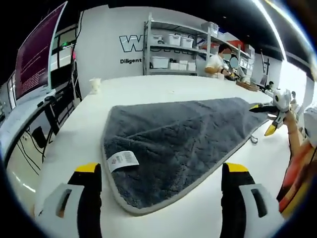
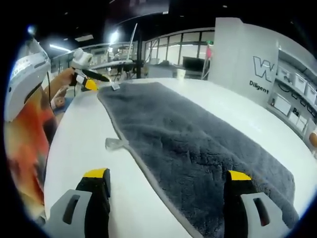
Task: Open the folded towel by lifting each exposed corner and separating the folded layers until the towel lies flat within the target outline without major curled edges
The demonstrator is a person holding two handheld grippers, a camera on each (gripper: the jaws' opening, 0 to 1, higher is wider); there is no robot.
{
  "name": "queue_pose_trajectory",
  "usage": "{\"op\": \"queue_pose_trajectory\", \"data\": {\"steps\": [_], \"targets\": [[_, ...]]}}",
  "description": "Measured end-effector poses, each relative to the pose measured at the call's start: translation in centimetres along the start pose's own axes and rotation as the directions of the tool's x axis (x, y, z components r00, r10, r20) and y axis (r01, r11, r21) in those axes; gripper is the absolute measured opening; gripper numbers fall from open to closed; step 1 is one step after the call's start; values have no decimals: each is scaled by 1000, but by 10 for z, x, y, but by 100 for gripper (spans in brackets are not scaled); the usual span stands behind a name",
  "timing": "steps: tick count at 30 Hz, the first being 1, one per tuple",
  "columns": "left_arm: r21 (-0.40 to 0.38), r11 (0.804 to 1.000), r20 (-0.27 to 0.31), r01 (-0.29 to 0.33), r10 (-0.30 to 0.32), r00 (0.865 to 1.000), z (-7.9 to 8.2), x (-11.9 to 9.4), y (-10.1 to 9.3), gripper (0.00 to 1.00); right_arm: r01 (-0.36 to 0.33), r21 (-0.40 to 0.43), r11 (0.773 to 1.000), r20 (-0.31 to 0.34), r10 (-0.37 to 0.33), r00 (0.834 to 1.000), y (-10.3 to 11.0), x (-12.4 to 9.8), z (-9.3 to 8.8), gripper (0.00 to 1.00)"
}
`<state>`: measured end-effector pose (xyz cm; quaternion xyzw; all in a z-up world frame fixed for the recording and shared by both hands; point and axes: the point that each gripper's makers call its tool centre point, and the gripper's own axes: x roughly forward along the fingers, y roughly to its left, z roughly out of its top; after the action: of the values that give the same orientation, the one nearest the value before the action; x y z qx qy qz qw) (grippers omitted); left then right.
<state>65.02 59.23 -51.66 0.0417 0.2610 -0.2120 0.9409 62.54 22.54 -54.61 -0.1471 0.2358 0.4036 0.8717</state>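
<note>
A grey plush towel [image 1: 183, 144] lies spread on the white table [image 1: 148, 87], and a white label [image 1: 123, 159] sits on its near corner. My left gripper [image 1: 162, 171] is open, with that corner lying between its yellow-tipped jaws, untouched. My right gripper [image 1: 270, 116] is at the towel's far right corner, its jaws apart. In the right gripper view the towel [image 2: 198, 148] runs away to the upper left. My right gripper [image 2: 167, 174] stands open over its near edge. A small hanging loop [image 2: 115, 144] sticks out from the hem. The left gripper [image 2: 89, 79] is at the far end.
Metal shelving with white bins [image 1: 173, 49] lines the back wall, and a person [image 1: 217, 62] works beside it. A pale cup [image 1: 94, 85] stands at the table's far left. A dark screen [image 1: 37, 54] stands beyond the left edge. An orange sleeve [image 2: 25, 134] shows at the left.
</note>
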Motion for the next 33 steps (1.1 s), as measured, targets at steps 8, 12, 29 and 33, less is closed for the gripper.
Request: {"op": "queue_pose_trajectory", "data": {"steps": [8,12,29,33], "targets": [[2,1000,24,14,-14,1000,3,4,-2,100,-42,-58,997,-48,40,998,12,17,-2,82],[-2,1000,15,20,-20,1000,-2,6,-1,100,-106,-83,991,19,108,994,28,21,15,66],[-7,1000,58,30,-30,998,2,1,1,99,-186,-144,972,-45,182,982,52,37,23,17],[-10,999,61,30,-30,998,2,1,2,98,-177,-141,974,-54,171,984,48,37,22,6]]}}
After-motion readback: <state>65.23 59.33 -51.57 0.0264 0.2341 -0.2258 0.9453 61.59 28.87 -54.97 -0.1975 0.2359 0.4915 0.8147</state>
